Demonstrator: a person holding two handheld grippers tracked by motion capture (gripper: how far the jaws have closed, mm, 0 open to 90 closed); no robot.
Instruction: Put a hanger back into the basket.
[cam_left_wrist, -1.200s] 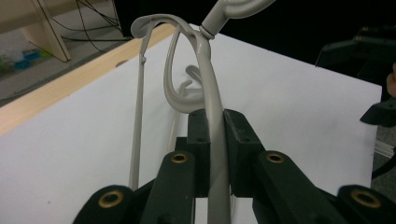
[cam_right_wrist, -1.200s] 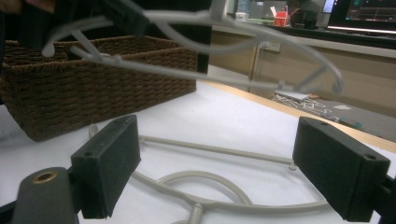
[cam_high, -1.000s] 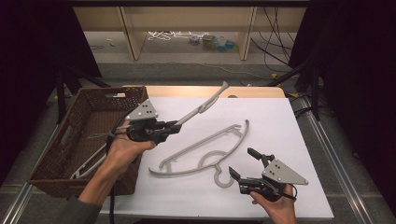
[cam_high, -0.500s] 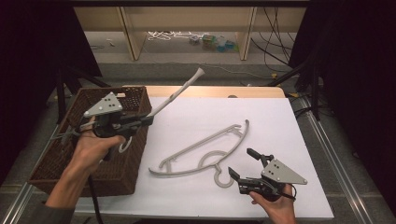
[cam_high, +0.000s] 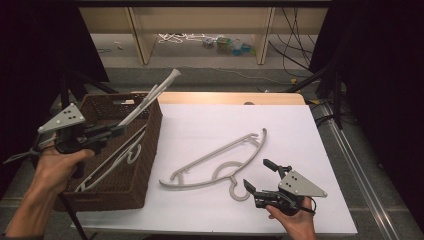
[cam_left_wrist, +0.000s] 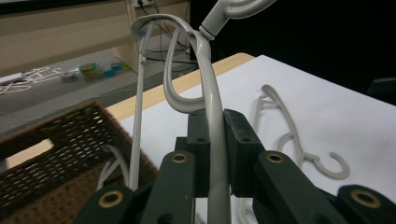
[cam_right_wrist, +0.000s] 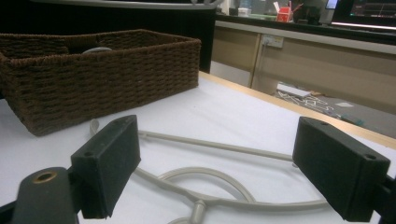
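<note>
Gripped hanger (cam_high: 150, 97) juts past the basket (cam_high: 150, 150) rim.

A grey plastic hanger (cam_high: 145, 102) is tilted above the wicker basket (cam_high: 150, 145), its end up; a second hanger (cam_high: 220, 160) lies flat near the tabletop's front edge

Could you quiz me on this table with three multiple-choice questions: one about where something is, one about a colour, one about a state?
1. Where does the hanger that nobody holds lie?
A. on the white table top
B. in the basket
C. on the floor

2. What colour is the basket?
A. white
B. dark brown
C. green

3. How do the jaws of the right gripper stand?
A. shut on a hanger
B. shut on nothing
C. open

Answers: 1 A, it lies flat on the table top beside the basket. 2 B, its weave is dark brown. 3 C, the right gripper view shows a wide gap between its jaws.
</note>
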